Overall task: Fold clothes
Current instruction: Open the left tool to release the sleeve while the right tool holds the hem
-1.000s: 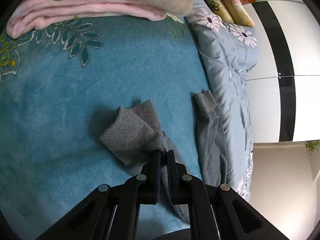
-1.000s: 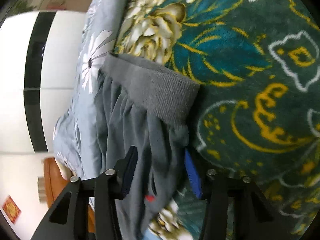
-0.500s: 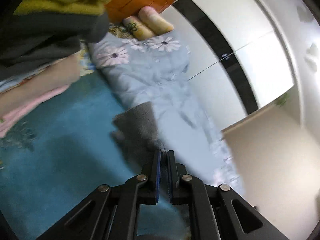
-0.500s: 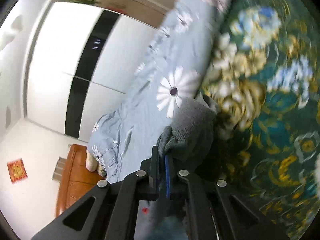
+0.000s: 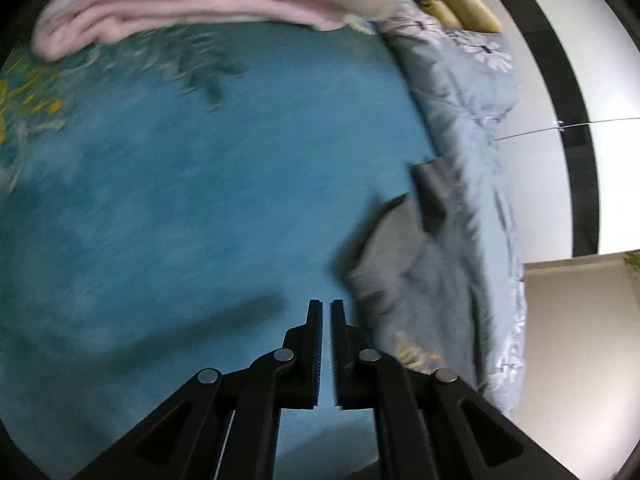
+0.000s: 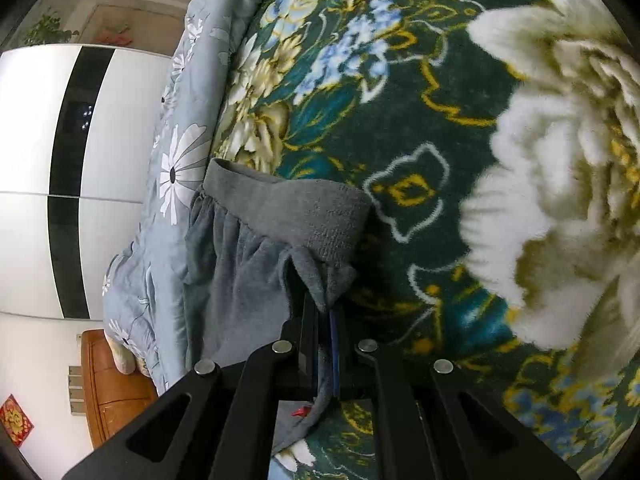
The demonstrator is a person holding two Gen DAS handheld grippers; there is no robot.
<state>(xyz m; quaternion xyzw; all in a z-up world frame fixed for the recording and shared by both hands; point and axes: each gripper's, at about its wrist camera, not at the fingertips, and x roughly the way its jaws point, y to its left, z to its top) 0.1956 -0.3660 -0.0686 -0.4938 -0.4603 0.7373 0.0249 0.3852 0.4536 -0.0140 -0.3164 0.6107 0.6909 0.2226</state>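
Note:
A grey knit garment point(image 5: 424, 272) lies crumpled on the teal blanket point(image 5: 180, 200), to the right of my left gripper point(image 5: 326, 304). That gripper is shut, with only blanket showing in the thin slit between its pads. The left wrist view is blurred by motion. In the right wrist view the same grey garment point(image 6: 248, 264) shows its ribbed band point(image 6: 304, 208) lying across a dark green flowered blanket point(image 6: 440, 120). My right gripper point(image 6: 324, 308) is shut on a pinch of the grey cloth just below that band.
A folded pink blanket point(image 5: 180, 4) lies at the far edge of the bed. A pale blue daisy quilt point(image 5: 468, 92) runs along the right side. Beyond it stand a white and black wardrobe point(image 5: 580, 80) and a wooden cabinet point(image 6: 112, 392).
My left gripper let go of the grey cloth, which now lies to its right. My right gripper went from open around the garment to shut on it.

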